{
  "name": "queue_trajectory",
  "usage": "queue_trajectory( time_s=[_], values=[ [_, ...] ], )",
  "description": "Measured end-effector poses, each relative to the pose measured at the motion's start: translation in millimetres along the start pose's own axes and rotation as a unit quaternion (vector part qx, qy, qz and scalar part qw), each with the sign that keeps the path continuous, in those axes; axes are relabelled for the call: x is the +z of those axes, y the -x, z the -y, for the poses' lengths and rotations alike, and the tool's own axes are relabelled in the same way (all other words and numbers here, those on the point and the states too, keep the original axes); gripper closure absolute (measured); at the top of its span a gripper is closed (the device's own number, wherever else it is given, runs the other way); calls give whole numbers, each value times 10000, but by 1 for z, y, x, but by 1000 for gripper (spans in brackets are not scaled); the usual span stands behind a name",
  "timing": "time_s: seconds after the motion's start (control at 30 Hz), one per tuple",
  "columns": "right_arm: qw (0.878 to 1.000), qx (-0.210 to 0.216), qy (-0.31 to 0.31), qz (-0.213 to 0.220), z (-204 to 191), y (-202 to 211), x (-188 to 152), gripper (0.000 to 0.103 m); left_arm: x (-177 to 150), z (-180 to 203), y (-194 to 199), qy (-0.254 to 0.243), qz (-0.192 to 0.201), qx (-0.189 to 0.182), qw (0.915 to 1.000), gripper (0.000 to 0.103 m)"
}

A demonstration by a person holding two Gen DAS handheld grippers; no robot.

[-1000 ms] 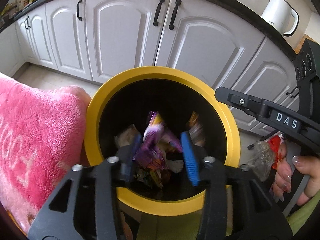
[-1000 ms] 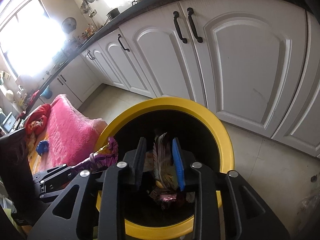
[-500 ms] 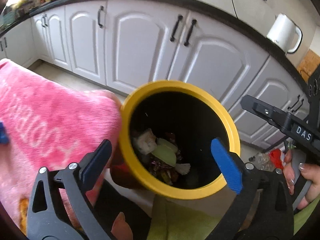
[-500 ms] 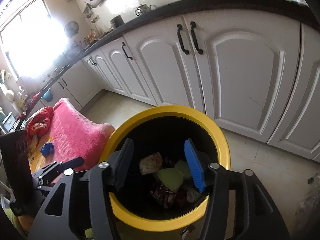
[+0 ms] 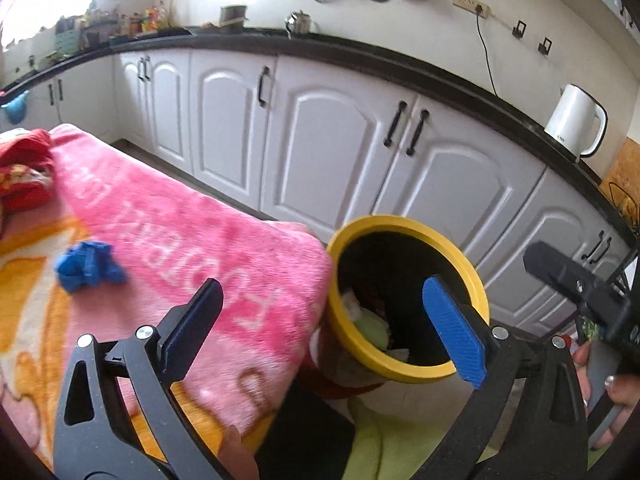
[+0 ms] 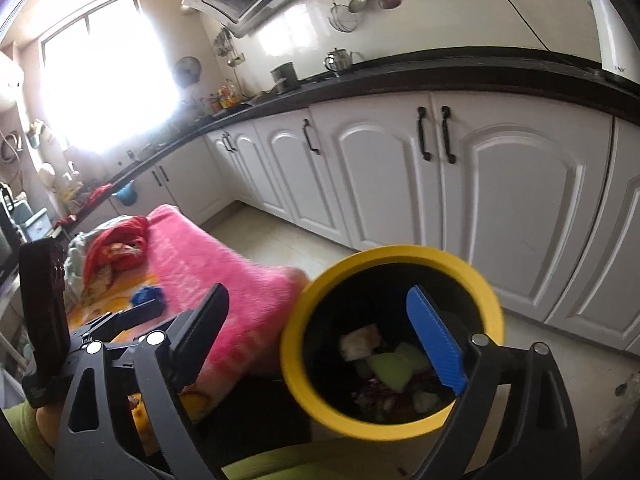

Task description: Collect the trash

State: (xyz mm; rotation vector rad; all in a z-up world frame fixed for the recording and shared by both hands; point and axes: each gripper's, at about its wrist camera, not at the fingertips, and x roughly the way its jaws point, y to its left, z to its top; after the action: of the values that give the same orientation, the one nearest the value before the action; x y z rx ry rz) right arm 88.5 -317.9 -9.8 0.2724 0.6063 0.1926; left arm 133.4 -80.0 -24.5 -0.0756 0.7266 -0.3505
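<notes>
A yellow-rimmed black bin (image 5: 404, 224) stands beside a bed covered by a pink blanket (image 5: 192, 240). Wrappers and scraps (image 6: 384, 360) lie at its bottom. My left gripper (image 5: 324, 320) hangs open above the blanket's corner and the bin's left rim, with nothing between its fingers. My right gripper (image 6: 320, 332) is above the bin (image 6: 396, 254); its jaws are opening and hold nothing. A crumpled blue piece (image 5: 86, 266) lies on the blanket, left of both grippers, also seen as the blue piece (image 6: 148, 294) in the right wrist view.
White cabinets (image 5: 328, 152) under a dark counter run behind the bin. A white kettle (image 5: 576, 120) stands on the counter at right. Red cloth (image 5: 24, 172) is bunched at the blanket's far end. A hand (image 5: 608, 392) holds the right gripper's handle.
Both grippers let go of wrappers, which fell into the bin. Both jaws spread wide, and both grippers rose and drew back, the views swinging left toward the blanket.
</notes>
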Motion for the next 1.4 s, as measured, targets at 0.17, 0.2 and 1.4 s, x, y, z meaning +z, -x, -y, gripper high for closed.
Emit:
queue_trajectory(
  time_s=[0.17, 0.2, 1.4],
  values=[
    [9996, 41, 253, 83, -30, 11, -10, 8, -6, -17, 29, 138, 178, 170, 9996, 11],
    [9994, 28, 326, 134, -36, 12, -13, 7, -8, -21, 36, 167, 236, 229, 9993, 11],
    [9708, -538, 1461, 1826, -99, 61, -78, 6, -68, -36, 121, 234, 1762, 1163, 9772, 11]
  ],
)
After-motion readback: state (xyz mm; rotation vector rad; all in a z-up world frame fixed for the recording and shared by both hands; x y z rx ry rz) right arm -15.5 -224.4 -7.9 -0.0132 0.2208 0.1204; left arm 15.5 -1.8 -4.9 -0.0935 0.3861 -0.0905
